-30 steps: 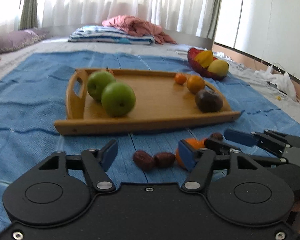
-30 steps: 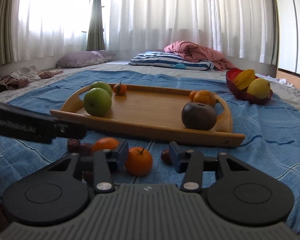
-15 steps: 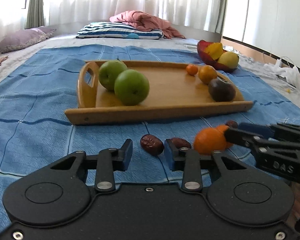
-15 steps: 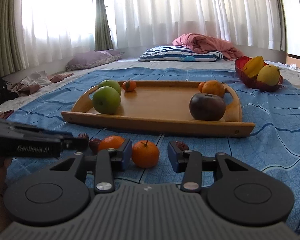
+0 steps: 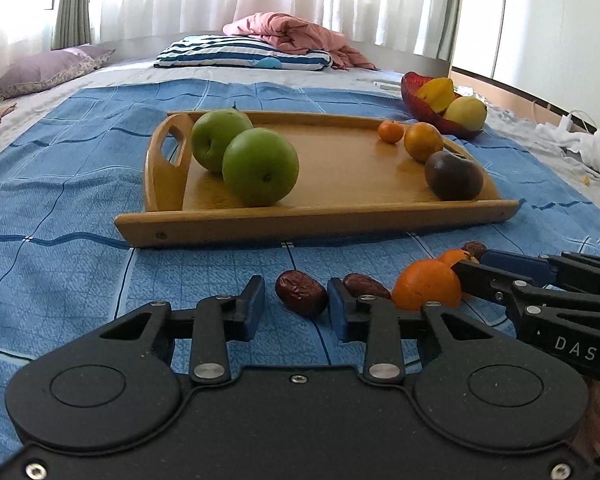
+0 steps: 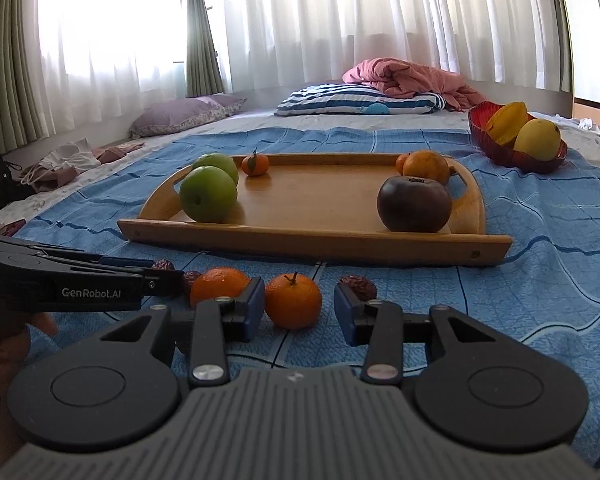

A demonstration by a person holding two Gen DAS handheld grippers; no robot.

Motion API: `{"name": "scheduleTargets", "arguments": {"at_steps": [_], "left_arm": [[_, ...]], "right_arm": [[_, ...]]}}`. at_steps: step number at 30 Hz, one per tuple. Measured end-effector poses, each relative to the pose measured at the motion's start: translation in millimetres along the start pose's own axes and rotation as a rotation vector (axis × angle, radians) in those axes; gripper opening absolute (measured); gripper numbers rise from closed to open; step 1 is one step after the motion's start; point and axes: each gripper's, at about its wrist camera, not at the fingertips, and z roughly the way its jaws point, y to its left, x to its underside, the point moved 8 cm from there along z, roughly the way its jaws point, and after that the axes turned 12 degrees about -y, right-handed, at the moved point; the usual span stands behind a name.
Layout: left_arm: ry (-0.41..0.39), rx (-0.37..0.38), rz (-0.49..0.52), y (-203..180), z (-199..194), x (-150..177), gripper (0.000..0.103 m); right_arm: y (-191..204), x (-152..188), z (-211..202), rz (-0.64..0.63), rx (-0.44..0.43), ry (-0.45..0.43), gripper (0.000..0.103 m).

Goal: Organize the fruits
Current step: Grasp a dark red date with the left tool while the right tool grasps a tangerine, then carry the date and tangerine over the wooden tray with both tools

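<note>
Left wrist view: left gripper narrowly brackets a wrinkled red date; wooden tray holds green apples. Right gripper narrowly brackets a tangerine.

1. Second date: near half hidden behind left gripper pad.
2. Far orange: mostly hidden behind near orange.
3. Dates left of that orange: mostly hidden behind gripper fingers.

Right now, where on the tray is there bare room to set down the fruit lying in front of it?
The wooden tray is bare across its middle, between the two green apples on the left and the dark fruit and oranges on the right. A small mandarin sits at the back-left edge. Both ends are crowded.
</note>
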Motion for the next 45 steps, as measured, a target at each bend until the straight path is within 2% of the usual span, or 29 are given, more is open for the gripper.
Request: {"name": "scheduleTargets", "arguments": {"at_steps": [1, 7, 11, 20, 25, 31, 38, 45], "left_arm": [[-0.001, -0.001, 0.002, 0, 0, 0, 0.026], [-0.012, -0.016, 0.021, -3, -4, 0, 0.026], [-0.019, -0.011, 0.015, -3, -9, -3, 0.026], [-0.045, 0.020, 0.029, -9, -15, -18, 0.026], [-0.052, 0.033, -0.006, -7, -13, -34, 0.026], [-0.065, 0.036, -0.020, -6, -5, -54, 0.026], [-0.056, 0.051, -0.047, -13, 16, -66, 0.026], [-0.034, 0.054, -0.070, -18, 38, -78, 0.026]], "right_arm": [[0, 0, 1, 0.001, 0.000, 0.000, 0.048], [8, 8, 9, -0.046, -0.004, 0.040, 0.042], [14, 10, 11, -0.074, 0.001, 0.021, 0.037], [11, 1, 7, -0.025, 0.003, -0.029, 0.037], [4, -14, 8, -0.021, 0.018, -0.069, 0.037], [-7, -34, 19, -0.024, 0.036, -0.121, 0.037], [-20, -43, 37, 0.048, 0.045, -0.159, 0.037], [-31, -46, 54, 0.091, 0.044, -0.097, 0.037]]}}
